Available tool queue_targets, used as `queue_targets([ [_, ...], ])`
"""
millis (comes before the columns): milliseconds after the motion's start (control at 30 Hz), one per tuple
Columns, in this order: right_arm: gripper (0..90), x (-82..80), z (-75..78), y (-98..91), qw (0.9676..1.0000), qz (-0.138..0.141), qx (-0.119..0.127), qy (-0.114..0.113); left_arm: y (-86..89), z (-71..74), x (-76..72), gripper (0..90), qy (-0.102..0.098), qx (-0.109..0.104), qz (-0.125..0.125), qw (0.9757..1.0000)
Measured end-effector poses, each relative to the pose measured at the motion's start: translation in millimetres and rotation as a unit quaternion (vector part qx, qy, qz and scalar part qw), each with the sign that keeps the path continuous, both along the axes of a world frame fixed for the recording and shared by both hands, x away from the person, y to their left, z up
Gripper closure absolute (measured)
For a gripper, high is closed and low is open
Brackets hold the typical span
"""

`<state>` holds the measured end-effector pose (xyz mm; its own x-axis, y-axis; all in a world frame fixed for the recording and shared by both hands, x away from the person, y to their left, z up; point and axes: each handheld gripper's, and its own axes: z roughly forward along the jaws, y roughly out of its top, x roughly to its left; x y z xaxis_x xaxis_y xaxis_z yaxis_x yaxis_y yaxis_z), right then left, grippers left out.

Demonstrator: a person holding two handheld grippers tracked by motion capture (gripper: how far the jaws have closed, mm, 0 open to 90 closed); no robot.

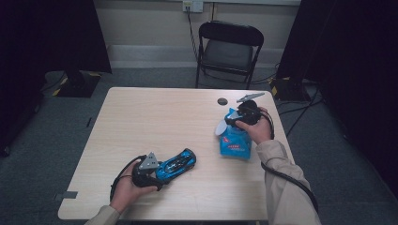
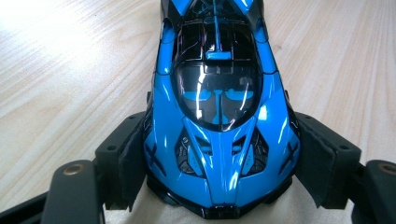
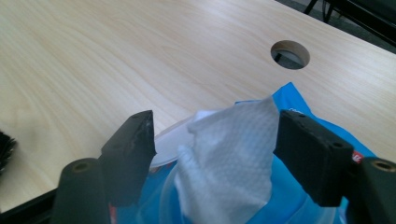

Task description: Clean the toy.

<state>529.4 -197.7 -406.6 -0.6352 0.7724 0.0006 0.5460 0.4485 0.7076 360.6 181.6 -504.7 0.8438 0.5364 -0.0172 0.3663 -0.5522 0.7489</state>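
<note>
Left gripper [image 2: 219,186] closed on toy car [image 2: 219,116], padded jaws pressing both flanks at one end, car resting on table [image 1: 155,117] near front edge, left of middle. Glossy blue hard shell with black glass panels, low wedge shape, smooth curved sides; likely slippery and light, rigid enough for a firm squeeze across flat flanks, not over roof panels. Right gripper [image 3: 215,158] jaws spread wide, nothing clamped, white wipe [image 3: 233,154] standing up between them without clear contact. Wipe soft, dimpled, limp; best pinched near its top edge, pulled gently since likely to tear or drag pack along. Wipe pack [image 1: 234,140] blue soft plastic, crinkly, white flip lid open, lying near right edge. Round cable hole [image 1: 222,101] beyond pack toward far edge. Tabletop pale wood laminate, smooth.
</note>
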Motion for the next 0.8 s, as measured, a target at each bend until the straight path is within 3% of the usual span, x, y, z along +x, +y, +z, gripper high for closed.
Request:
queue_targets([
  [133, 36.7, 5.5, -0.6, 3.8, 1.0000, -0.002, 0.003, 0.006, -0.1, -0.1, -0.2, 25.4, 0.001, -0.001, 0.001, 1.0000],
  [300, 48.7, 7.5, -4.5, 9.0, 0.9997, -0.006, -0.018, 0.012, 0.0, 0.0, 0.0, 25.4, 0.000, 0.000, 0.000, 1.0000],
  [367, 68.2, 7.3, -5.3, 9.1, 0.9996, -0.012, -0.022, 0.012, 0.0, 0.0, 0.0, 25.4, 0.000, 0.000, 0.000, 1.0000],
  [533, 86.4, 6.5, -2.3, 8.6, 0.9996, -0.012, -0.015, 0.022, -0.3, -0.2, -0.3, 25.4, 0.001, -0.002, 0.002, 1.0000],
  [800, 89.8, 1.4, 7.5, 6.8, 0.9995, -0.013, -0.001, 0.031, -0.3, -0.2, -0.3, 25.4, 0.001, -0.002, 0.002, 1.0000],
])
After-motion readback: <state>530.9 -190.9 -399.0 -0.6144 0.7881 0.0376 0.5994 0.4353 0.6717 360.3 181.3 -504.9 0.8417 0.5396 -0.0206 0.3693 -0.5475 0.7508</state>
